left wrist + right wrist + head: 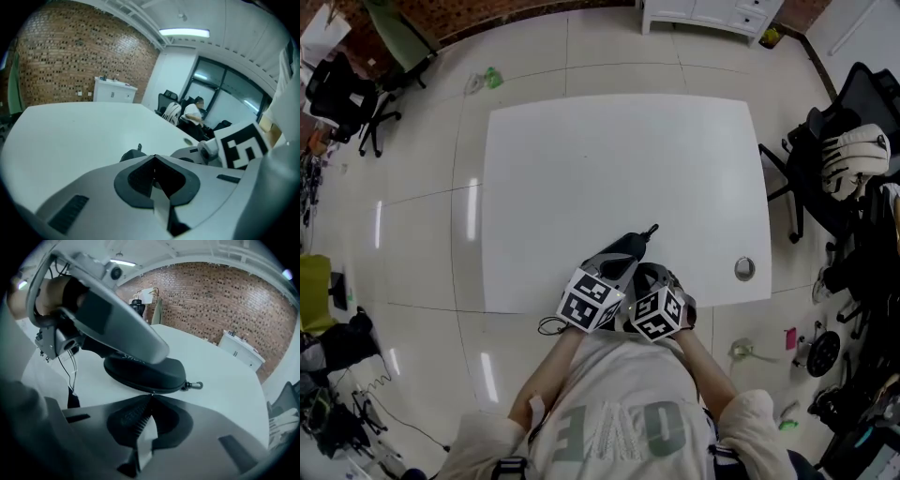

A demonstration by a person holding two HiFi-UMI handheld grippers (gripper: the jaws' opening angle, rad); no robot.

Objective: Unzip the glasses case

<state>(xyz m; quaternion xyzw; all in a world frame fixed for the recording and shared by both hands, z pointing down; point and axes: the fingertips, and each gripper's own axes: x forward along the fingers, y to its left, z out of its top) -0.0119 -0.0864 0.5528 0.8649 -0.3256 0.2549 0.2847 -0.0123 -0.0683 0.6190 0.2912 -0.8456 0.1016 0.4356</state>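
Note:
A black zipped glasses case (630,244) lies near the white table's (609,159) front edge, its metal clip (652,229) pointing away from me. In the right gripper view the case (150,373) sits just beyond my right gripper (151,394), whose jaws are shut with the tip at the case's near seam; I cannot make out a zipper pull between them. The clip (196,385) sticks out to the right. My left gripper (154,157) is also shut, with its grey body (117,329) reaching over the case's left end. Only a sliver of the case (131,154) shows past it.
A round metal grommet (744,269) sits in the table's near right corner. Black office chairs (848,159) stand right of the table, and a white cabinet (712,13) is at the far wall. A thin cable (70,376) hangs from the left gripper.

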